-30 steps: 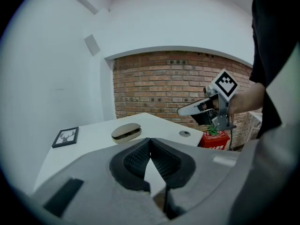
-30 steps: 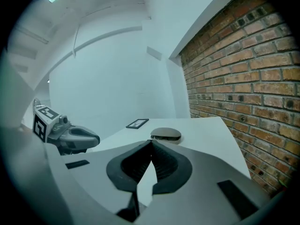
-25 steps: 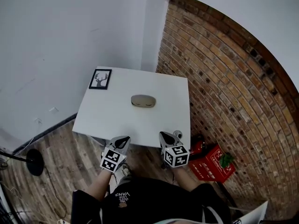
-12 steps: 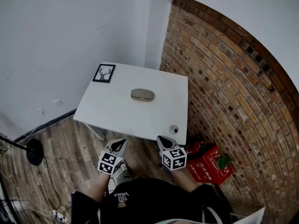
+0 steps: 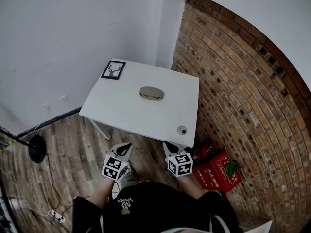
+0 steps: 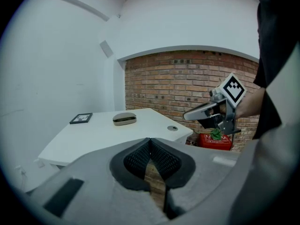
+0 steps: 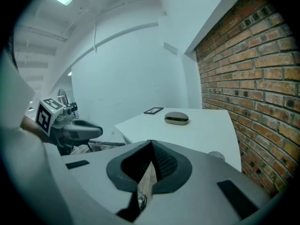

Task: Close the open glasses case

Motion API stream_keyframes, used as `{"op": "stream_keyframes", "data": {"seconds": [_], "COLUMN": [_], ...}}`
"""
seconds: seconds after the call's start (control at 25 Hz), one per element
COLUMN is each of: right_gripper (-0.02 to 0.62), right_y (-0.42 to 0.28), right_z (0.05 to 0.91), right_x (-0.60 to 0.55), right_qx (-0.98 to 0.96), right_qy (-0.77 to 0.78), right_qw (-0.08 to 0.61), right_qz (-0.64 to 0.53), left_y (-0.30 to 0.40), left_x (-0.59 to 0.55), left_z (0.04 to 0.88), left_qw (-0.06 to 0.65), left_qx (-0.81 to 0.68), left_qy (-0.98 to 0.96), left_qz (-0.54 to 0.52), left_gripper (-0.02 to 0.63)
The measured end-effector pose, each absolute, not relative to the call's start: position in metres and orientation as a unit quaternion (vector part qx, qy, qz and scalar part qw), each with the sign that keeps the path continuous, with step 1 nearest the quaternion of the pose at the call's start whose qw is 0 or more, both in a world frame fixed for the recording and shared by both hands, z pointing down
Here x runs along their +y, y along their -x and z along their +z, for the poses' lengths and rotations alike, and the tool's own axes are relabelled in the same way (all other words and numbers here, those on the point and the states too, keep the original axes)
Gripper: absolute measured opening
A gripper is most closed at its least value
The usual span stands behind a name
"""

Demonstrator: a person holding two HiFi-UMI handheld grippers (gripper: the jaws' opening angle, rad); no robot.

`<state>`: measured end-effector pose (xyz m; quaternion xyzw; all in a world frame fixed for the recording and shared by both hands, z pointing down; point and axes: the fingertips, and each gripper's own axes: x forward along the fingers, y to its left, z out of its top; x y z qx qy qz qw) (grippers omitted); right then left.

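The olive-tan oval glasses case [image 5: 151,92] lies in the middle of the white table [image 5: 121,110], lid down, with a dark seam round its middle. It also shows far off in the left gripper view as the case [image 6: 124,118] and in the right gripper view as the case [image 7: 176,118]. My left gripper [image 5: 127,146] and right gripper [image 5: 168,145] hang side by side over the floor, short of the table's near edge. Both are shut and hold nothing. Each also shows in its own view, the left gripper [image 6: 150,142] and the right gripper [image 7: 151,145].
A black-framed deer picture [image 5: 112,70] lies at the table's far left corner. A small round fitting [image 5: 181,129] sits near its front right corner. A brick wall [image 5: 243,96] runs along the right, with a red box [image 5: 217,170] and a green plant at its foot. A black stand base [image 5: 37,148] sits on the floor at the left.
Both grippers have drawn back from the table's front edge and now hang over the floor. The table and case lie farther off in the head view.
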<state>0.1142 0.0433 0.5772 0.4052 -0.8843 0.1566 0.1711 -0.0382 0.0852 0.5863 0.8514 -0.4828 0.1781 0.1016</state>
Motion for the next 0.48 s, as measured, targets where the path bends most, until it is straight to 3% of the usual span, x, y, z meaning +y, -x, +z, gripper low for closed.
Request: {"op": "stream_keyframes", "data": {"seconds": [0.48], "right_gripper": [-0.002], "right_y": [-0.1065], "right_z": [0.5767], "right_x": [0.0427], "right_qx": [-0.889], "right_qy": [-0.396], "right_qw": [0.173], "right_qz": [0.152], "left_y": [0.0407], "left_x": [0.0894], "left_z": [0.5876], "left_qw": [0.105], "left_qx": [-0.495], "left_qy": [-0.846], "left_qz": [0.170], "left_gripper": [0.008]}}
